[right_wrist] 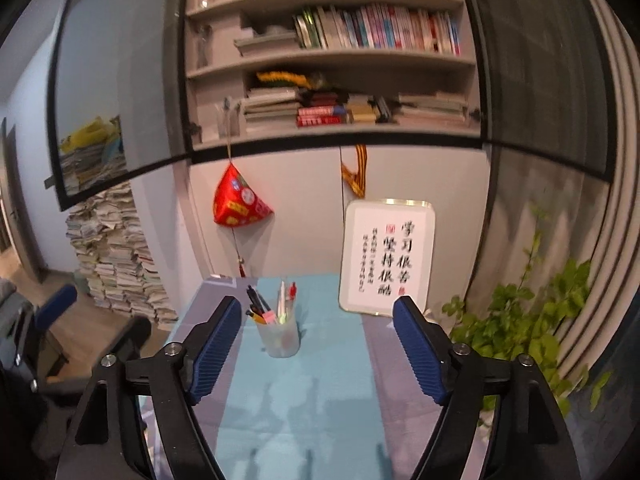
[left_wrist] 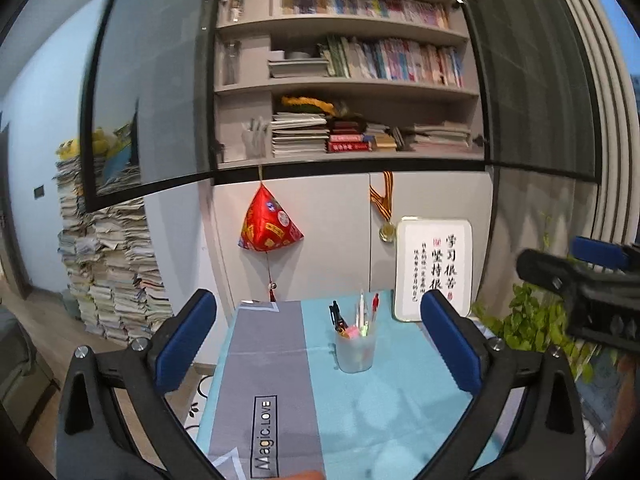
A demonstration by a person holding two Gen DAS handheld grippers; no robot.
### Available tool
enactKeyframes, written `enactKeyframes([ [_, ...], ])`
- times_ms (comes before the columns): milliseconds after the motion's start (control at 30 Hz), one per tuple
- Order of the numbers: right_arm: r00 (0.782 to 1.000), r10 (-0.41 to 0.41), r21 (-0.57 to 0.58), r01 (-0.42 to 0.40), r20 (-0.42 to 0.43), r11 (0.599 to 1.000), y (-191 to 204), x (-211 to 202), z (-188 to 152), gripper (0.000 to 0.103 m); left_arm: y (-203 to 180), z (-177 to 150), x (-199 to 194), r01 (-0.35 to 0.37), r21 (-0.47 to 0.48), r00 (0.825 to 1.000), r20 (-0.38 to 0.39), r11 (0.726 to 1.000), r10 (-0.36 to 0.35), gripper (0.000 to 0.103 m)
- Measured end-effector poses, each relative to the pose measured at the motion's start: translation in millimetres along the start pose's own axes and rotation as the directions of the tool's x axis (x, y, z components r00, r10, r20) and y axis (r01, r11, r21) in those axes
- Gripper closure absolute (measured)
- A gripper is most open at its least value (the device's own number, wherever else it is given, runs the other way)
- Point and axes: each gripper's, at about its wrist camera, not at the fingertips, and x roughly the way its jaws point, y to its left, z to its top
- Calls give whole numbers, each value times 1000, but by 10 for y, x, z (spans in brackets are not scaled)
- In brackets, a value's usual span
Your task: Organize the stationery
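Observation:
A frosted plastic pen cup [left_wrist: 355,350] [right_wrist: 280,338] stands upright on the far part of a small table with a blue and grey cloth [left_wrist: 360,408] [right_wrist: 304,400]. It holds several pens [left_wrist: 362,310] [right_wrist: 272,304], black, white and red among them. My left gripper [left_wrist: 320,332] is open and empty, held above the near part of the table, short of the cup. My right gripper [right_wrist: 318,336] is open and empty, also short of the cup. The right gripper shows at the right edge of the left wrist view [left_wrist: 592,284]. The left gripper shows at the left edge of the right wrist view [right_wrist: 60,320].
A framed calligraphy board [left_wrist: 434,268] [right_wrist: 388,258] leans against the cabinet behind the cup. A red hanging ornament [left_wrist: 268,222] [right_wrist: 238,202] and a medal [left_wrist: 386,232] hang there. A green plant [left_wrist: 528,320] [right_wrist: 532,316] stands right of the table. Paper stacks [left_wrist: 108,272] [right_wrist: 116,256] stand left.

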Motion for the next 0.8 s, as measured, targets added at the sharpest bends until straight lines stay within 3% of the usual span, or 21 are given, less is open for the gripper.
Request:
enactKeyframes([
  [167, 996, -27, -8, 28, 79, 1000, 23, -362, -82, 9, 83, -8, -195, 17, -63, 1000, 7, 998, -17, 1],
  [333, 998, -14, 17, 13, 63, 1000, -8, -484, -139, 9, 10, -4, -312, 20, -45, 1000, 19, 999, -19, 1],
  [800, 993, 2, 18, -4, 121, 1000, 31, -775, -214, 9, -58, -44, -567, 13, -5, 998, 66, 1000, -13, 1],
])
